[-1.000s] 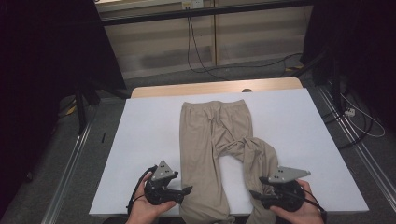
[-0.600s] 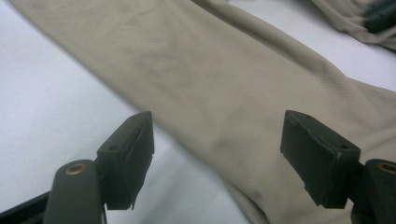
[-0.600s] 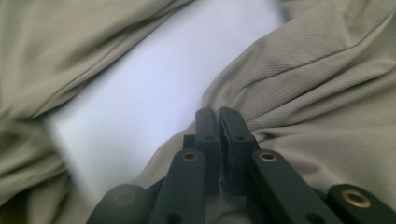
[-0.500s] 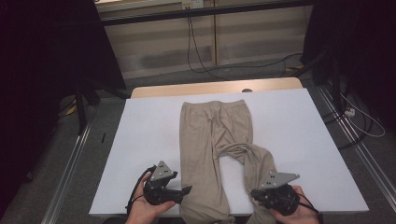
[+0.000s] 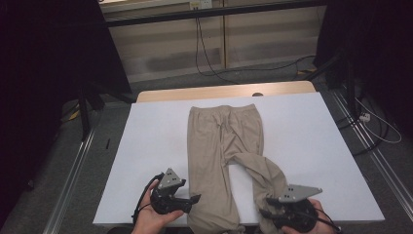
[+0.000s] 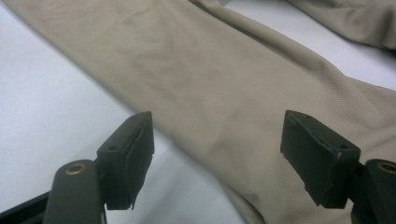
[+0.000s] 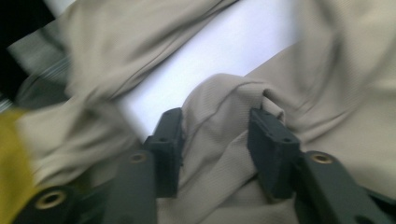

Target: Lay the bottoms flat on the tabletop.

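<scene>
Beige trousers [image 5: 224, 141] lie flat on the white table [image 5: 311, 146], waistband far, legs toward me. The right leg [image 5: 258, 168] is creased and bent at the knee. My left gripper [image 5: 194, 200] stands open at the outer edge of the left leg near the front edge; in the left gripper view its jaws [image 6: 217, 144] are wide apart over the cloth [image 6: 224, 79] without touching it. My right gripper [image 5: 269, 205] is at the right leg's lower end. Its jaws [image 7: 217, 140] have just been opening, and a raised fold of cloth [image 7: 219, 107] stands loosely between them.
A wooden strip [image 5: 224, 91] runs along the table's far edge. Metal rails [image 5: 73, 170] flank the table on the floor, and cables [image 5: 370, 122] lie at the right. Bare white surface lies on both sides of the trousers.
The right gripper has shifted slightly toward the front edge, and the right leg's lower part now lies straighter. The left gripper has not moved.
</scene>
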`<state>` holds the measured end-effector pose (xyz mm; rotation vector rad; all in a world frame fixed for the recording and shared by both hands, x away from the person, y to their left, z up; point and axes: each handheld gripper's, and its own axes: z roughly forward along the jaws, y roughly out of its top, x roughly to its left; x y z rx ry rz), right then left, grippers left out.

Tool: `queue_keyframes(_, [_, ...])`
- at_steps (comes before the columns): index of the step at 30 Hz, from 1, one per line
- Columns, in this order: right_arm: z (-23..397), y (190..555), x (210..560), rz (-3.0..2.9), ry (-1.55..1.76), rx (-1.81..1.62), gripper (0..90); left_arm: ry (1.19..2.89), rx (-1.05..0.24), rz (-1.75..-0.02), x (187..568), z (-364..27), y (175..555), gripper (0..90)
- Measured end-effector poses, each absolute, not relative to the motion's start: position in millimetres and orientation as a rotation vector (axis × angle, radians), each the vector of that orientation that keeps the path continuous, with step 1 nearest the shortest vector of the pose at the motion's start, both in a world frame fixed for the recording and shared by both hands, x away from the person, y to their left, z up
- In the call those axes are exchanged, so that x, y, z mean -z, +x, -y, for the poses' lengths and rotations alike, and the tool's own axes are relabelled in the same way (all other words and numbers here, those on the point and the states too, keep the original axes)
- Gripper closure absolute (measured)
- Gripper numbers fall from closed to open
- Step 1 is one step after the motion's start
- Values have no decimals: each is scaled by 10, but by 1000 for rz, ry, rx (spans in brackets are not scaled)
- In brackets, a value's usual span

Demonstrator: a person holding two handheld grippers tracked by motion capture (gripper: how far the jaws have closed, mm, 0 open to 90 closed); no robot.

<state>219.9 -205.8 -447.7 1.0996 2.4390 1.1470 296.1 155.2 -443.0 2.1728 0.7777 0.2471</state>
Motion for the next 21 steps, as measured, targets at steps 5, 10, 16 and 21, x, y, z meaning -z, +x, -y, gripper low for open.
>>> queue_keyframes(5, [2056,2481,4469,-2394,1151,-1145,446,2172,-248,-775,4427,-1556,2963,264])
queue_keyframes(10, [1966,2382,4465,-2408,1118,-1088,489,2172,-244,-778,4427,-1569,2963,263])
queue_keyframes(16, [1979,2510,4554,-2410,1178,-1025,664,2165,-254,-771,4427,-1531,2943,263])
queue_keyframes(21, [1884,2336,4571,-2495,1092,-1087,849,2157,-253,-764,4408,-1518,2941,270])
